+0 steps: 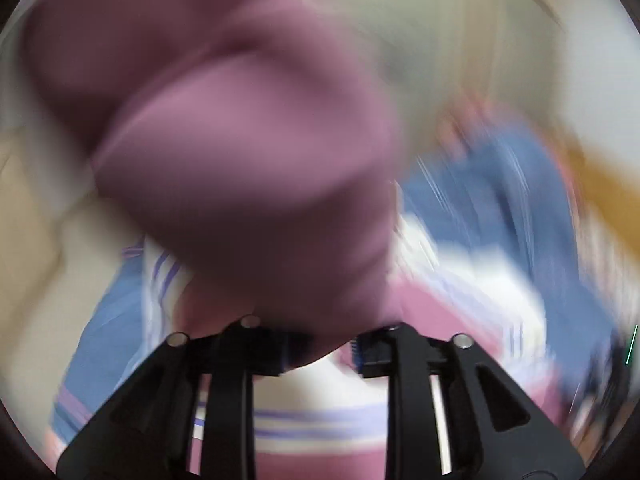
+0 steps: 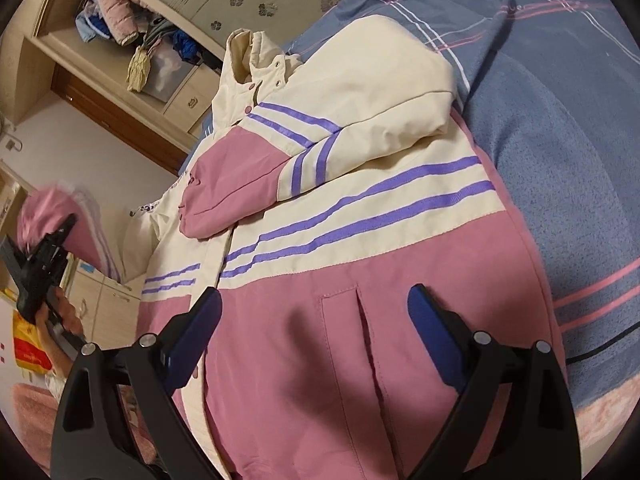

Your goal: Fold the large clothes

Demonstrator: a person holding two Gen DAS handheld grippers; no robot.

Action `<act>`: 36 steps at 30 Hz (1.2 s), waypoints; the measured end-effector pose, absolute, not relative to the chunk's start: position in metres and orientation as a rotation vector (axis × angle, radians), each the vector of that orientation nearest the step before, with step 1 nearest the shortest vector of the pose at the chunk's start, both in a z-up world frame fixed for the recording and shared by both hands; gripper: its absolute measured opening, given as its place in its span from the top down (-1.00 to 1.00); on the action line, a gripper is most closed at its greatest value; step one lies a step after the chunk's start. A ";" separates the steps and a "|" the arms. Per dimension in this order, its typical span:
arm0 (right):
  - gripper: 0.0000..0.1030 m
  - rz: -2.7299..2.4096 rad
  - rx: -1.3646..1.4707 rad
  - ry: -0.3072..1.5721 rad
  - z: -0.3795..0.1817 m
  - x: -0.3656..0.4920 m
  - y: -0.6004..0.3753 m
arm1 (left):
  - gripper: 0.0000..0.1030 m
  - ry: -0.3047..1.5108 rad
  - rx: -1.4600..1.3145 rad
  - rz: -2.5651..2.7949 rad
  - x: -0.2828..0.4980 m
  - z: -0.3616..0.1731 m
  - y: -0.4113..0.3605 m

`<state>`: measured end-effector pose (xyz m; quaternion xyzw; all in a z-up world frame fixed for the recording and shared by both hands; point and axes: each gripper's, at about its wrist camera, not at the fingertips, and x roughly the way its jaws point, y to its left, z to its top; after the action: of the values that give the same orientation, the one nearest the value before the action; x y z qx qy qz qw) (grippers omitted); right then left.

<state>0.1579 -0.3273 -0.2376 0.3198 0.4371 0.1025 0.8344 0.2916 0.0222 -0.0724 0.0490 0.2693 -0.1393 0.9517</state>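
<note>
Pink cloth fills my left hand-held gripper [image 1: 320, 344]: its jaws pinch the cuff end of the jacket's sleeve [image 1: 240, 152], lifted clear so it can swing across the body, I judge. My right hand-held gripper [image 2: 316, 320] hovers spread and empty over the pink lower front of the jacket [image 2: 360, 240], beside the pocket slit [image 2: 364, 320]. That jacket lies flat on the blue checked bed [image 2: 560, 120], collar toward the far edge, its other sleeve [image 2: 320, 148] already folded across the chest.
</note>
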 end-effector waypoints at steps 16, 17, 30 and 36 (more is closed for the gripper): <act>-0.89 0.267 0.802 0.839 -0.225 0.174 -0.334 | -0.74 0.713 -0.086 -0.188 0.299 -0.137 0.032; -0.89 0.261 0.783 0.850 -0.224 0.182 -0.326 | -0.74 0.736 -0.115 -0.159 0.307 -0.146 0.047; 0.46 0.355 0.307 0.928 -0.179 0.273 -0.188 | -0.73 0.818 -0.423 0.192 0.348 -0.207 0.150; 0.36 0.195 0.302 0.966 -0.183 0.324 -0.198 | -0.73 0.767 -0.446 0.212 0.333 -0.183 0.165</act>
<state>0.3243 -0.1978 -0.1828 0.1445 0.4617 0.0933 0.8702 0.3325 0.1647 -0.1830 -0.2155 0.3705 0.1022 0.8977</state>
